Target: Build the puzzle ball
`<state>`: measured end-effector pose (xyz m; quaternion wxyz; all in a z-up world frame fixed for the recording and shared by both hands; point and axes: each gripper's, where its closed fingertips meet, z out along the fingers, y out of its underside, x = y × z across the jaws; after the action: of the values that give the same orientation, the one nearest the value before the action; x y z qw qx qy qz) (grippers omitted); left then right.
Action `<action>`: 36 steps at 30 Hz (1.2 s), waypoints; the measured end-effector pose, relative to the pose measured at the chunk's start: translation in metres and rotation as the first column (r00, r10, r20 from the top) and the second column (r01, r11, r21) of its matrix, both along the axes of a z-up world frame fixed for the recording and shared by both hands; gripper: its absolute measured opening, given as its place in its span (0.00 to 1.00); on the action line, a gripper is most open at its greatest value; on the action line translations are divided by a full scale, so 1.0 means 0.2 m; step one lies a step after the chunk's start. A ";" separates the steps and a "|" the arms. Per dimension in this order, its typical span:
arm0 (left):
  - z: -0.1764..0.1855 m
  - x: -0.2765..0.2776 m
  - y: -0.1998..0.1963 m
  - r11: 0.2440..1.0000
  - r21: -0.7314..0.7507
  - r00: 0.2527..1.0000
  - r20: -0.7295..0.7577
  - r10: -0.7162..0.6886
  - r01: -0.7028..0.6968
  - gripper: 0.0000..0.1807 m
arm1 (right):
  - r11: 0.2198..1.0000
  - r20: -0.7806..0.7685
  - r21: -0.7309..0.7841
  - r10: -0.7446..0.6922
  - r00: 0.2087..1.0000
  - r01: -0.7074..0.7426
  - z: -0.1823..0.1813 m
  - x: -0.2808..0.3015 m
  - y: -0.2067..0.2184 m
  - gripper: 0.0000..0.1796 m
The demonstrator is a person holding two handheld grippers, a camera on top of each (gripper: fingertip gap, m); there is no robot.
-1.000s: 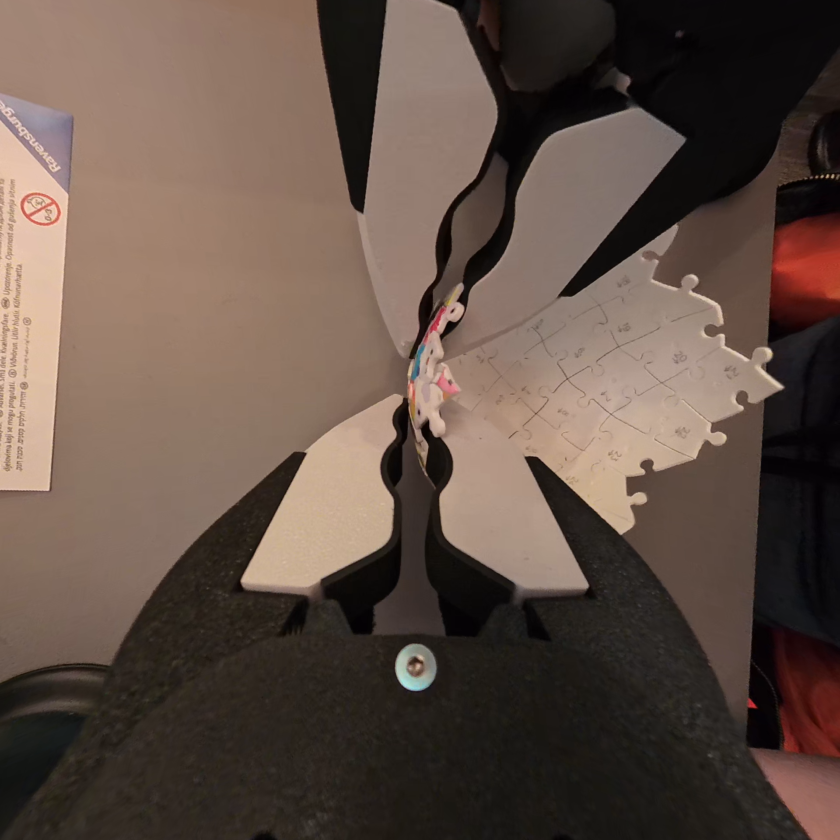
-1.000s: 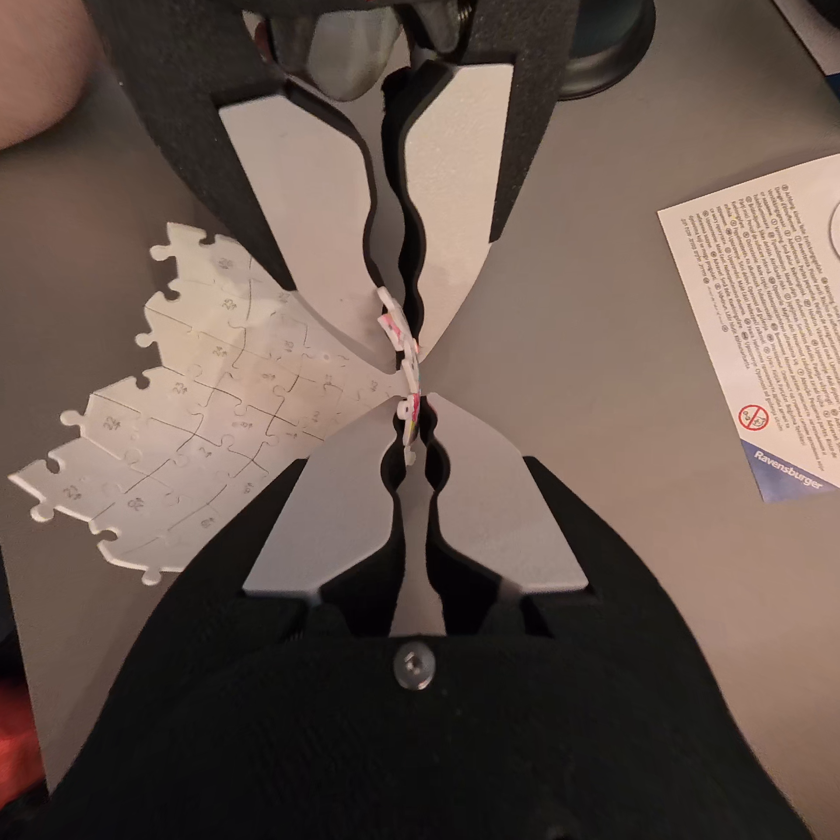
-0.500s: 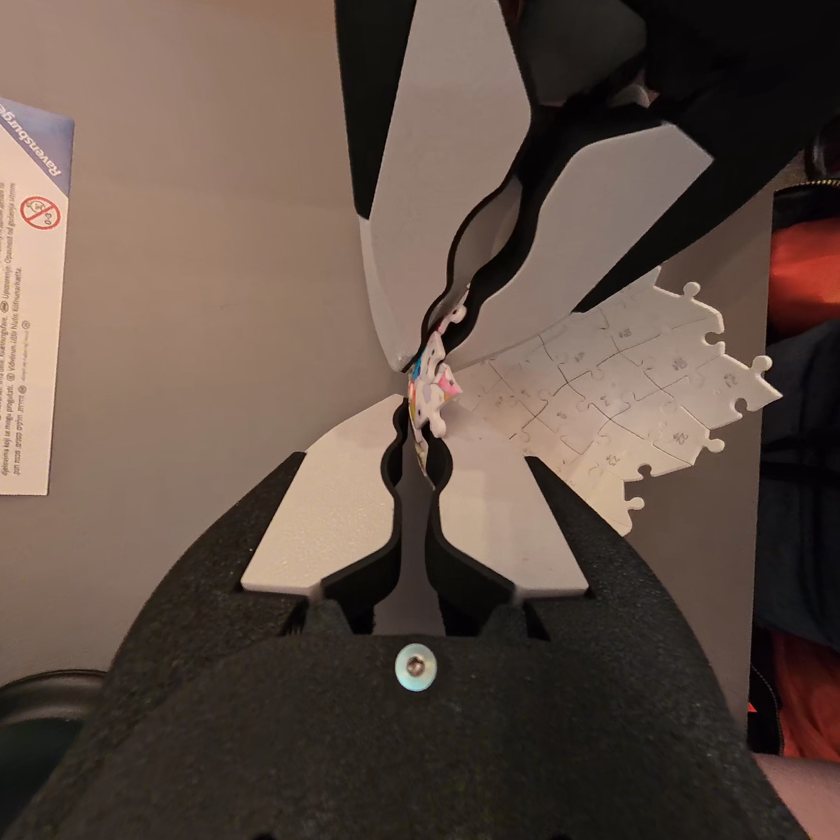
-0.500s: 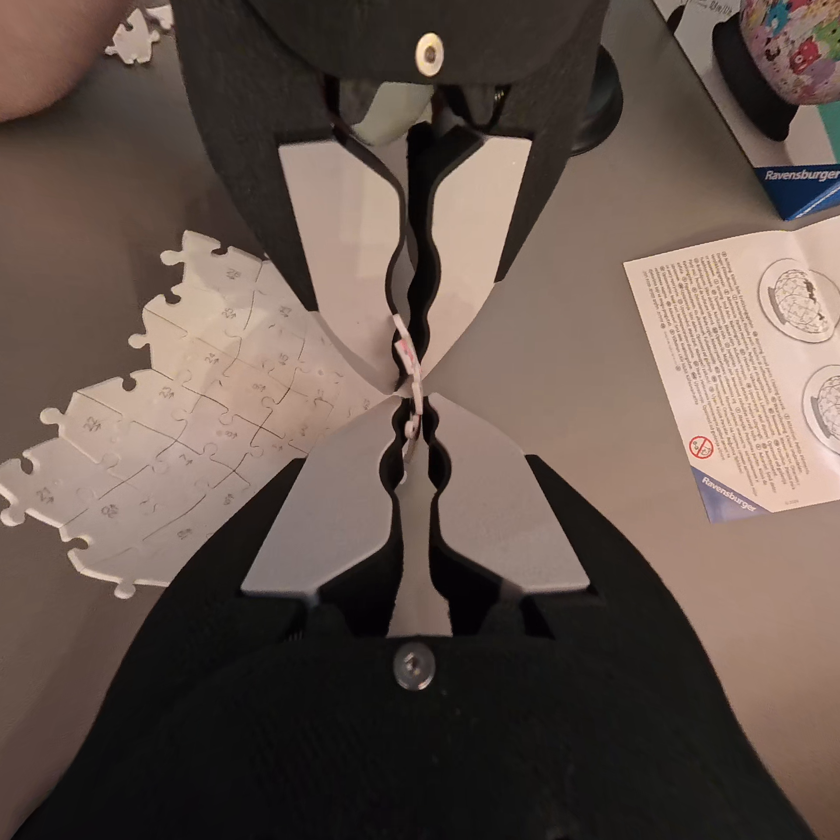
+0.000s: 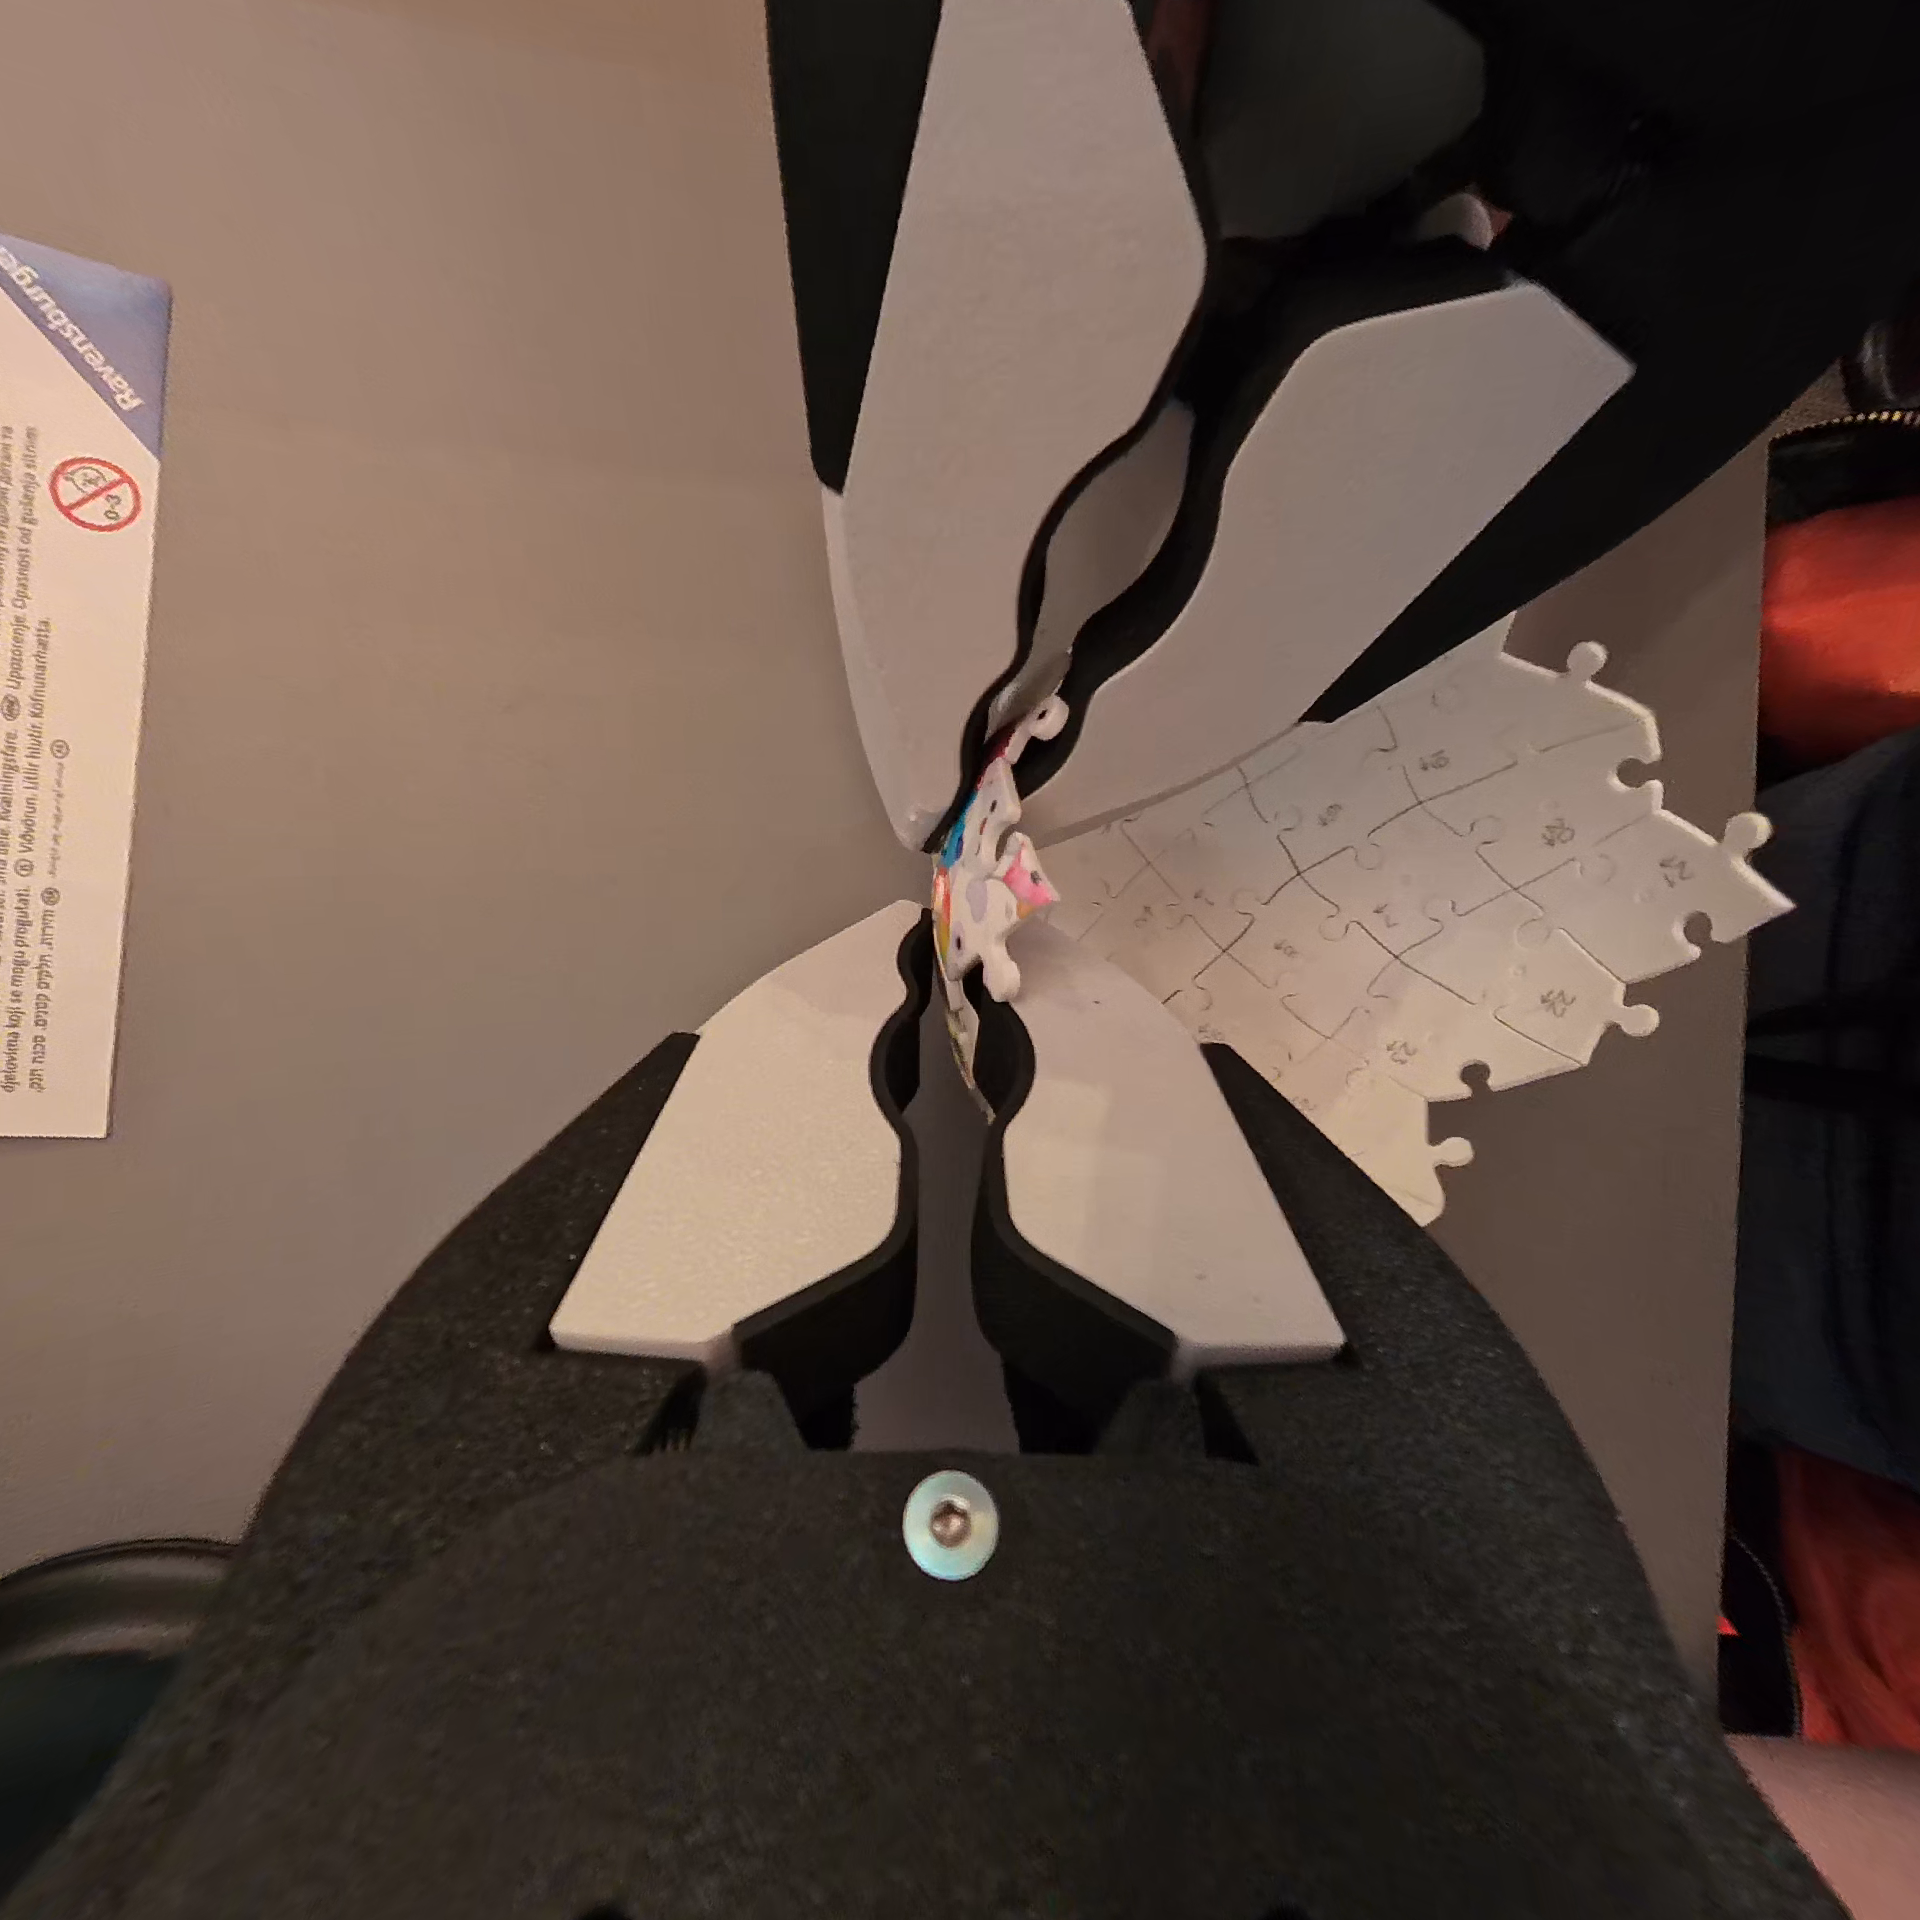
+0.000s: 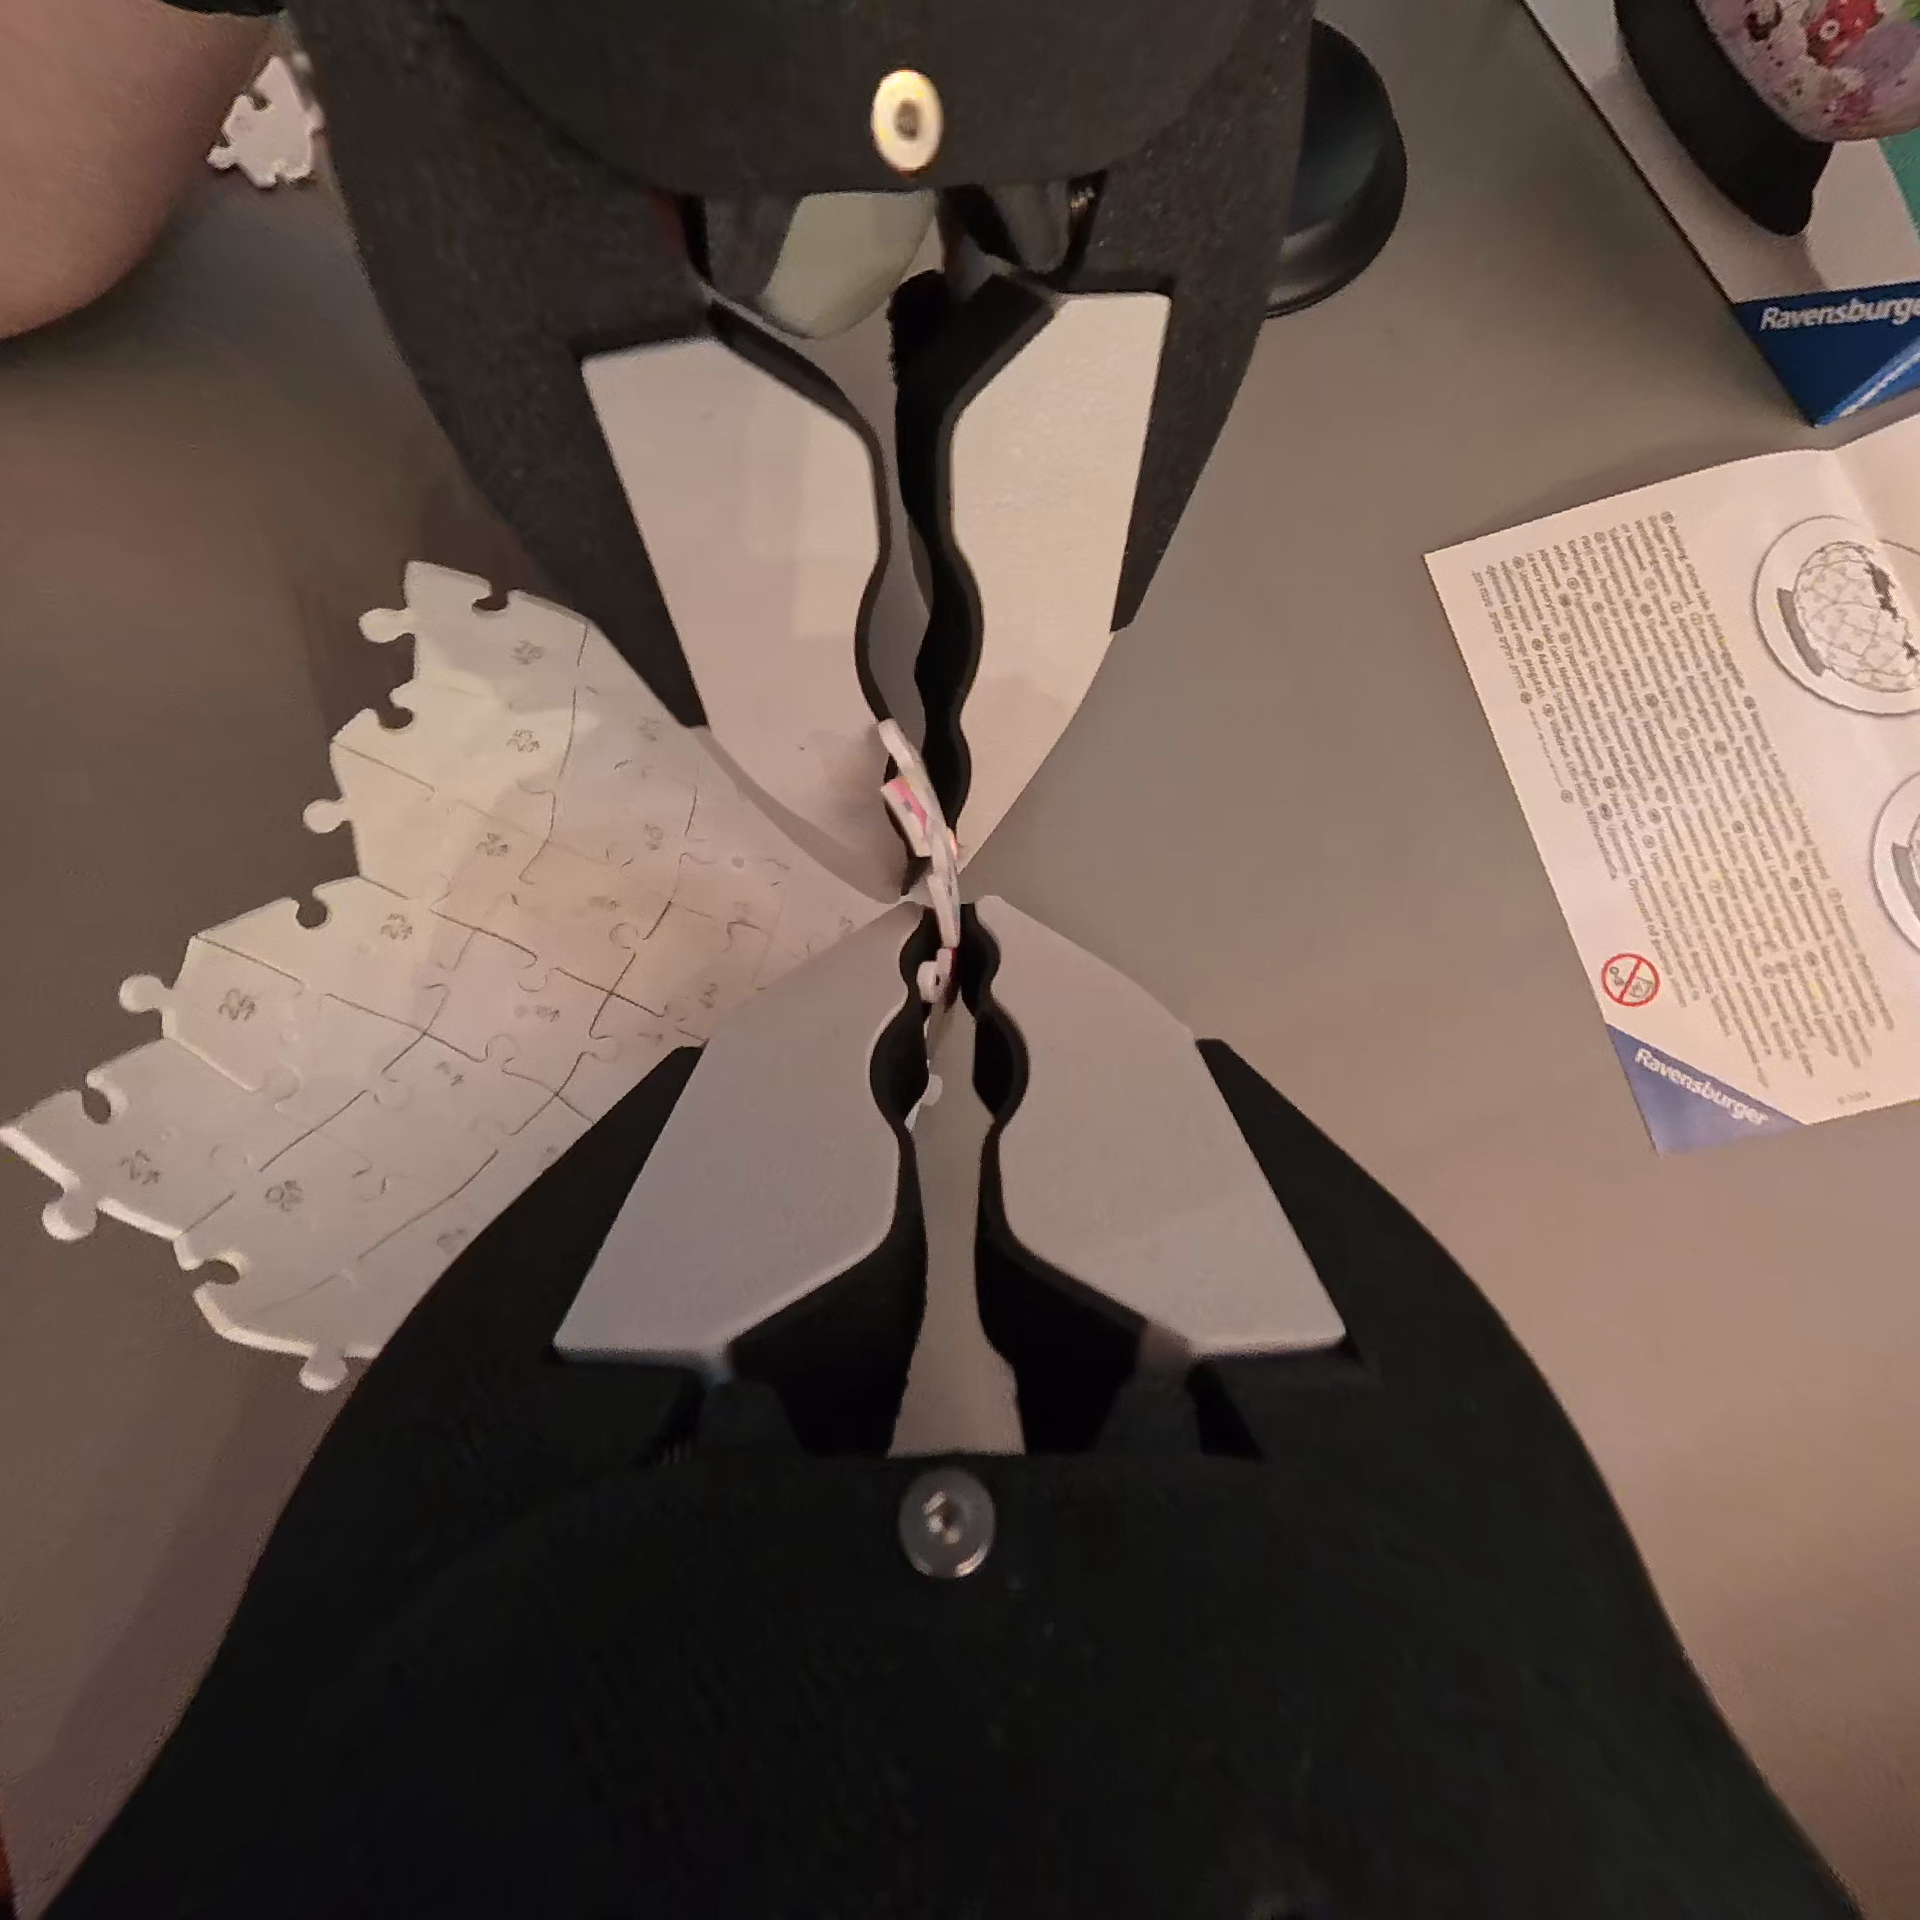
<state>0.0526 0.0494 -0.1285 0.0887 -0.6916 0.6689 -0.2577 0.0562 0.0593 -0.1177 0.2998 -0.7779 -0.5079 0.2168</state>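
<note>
Off to the left of the grey tabletop, a few loose white pieces lay near a person's arm. Nearer the middle sat the assembled puzzle section, a curved fan of joined pieces lying with its white, numbered backs up and knobbed edges pointing outward.

Above its narrow end the two tools met tip to tip. The left claw had its tips drawn together on the lower edge of a colourful puzzle piece, which stood on edge between them, printed side showing pink and blue. The right claw was likewise pinched closed on puzzle material from the opposite side; whether each held a separate piece or both gripped joined ones, I could not tell. The grasped pieces hung just beside the section's tip.

Farther right lay a folded instruction leaflet with diagrams, flat on the tabletop. Beyond it, at the far corner, stood the puzzle box, and a dark round stand was partly hidden behind the left claw.
</note>
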 end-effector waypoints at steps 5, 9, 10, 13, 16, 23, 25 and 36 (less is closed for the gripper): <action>0.01 0.00 0.00 0.998 -0.049 0.999 -0.001 0.034 -0.034 0.06 | 0.999 -0.007 0.037 0.036 0.999 -0.036 0.03 0.01 0.00 0.07; 0.05 0.00 0.00 0.994 -0.091 0.998 0.033 0.058 -0.055 0.13 | 0.999 -0.054 0.005 0.048 0.997 -0.048 0.07 0.03 -0.01 0.07; 0.07 0.00 0.01 0.994 -0.090 0.997 0.043 0.068 -0.064 0.14 | 0.999 -0.047 0.004 0.041 0.998 -0.041 0.06 0.04 -0.01 0.07; 0.12 -0.03 0.03 0.993 -0.076 0.994 0.062 0.093 -0.089 0.16 | 0.999 -0.025 -0.006 0.033 0.999 -0.033 0.03 0.05 0.00 0.05; 0.18 -0.06 0.05 0.992 -0.059 0.989 0.091 0.120 -0.114 0.16 | 0.999 -0.020 -0.011 0.033 0.999 -0.033 0.03 0.06 0.00 0.05; 0.41 -0.15 0.09 0.964 0.022 0.942 0.221 0.254 -0.265 0.20 | 1.000 0.006 -0.006 0.027 1.000 -0.027 0.03 0.08 0.00 0.07; 0.46 -0.19 0.06 0.951 0.026 0.917 0.274 0.290 -0.309 0.22 | 1.000 0.008 0.002 0.027 1.000 -0.027 0.04 0.08 0.00 0.07; 0.13 -0.41 -0.31 0.915 0.168 0.905 0.289 0.311 -0.368 0.38 | 0.999 0.047 -0.034 -0.007 0.999 0.009 0.01 0.12 0.02 0.07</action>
<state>-0.0297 -0.0130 -0.1015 0.2937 -0.7447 0.5445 -0.2502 0.0802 0.0625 -0.1166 0.2752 -0.7899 -0.5079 0.2058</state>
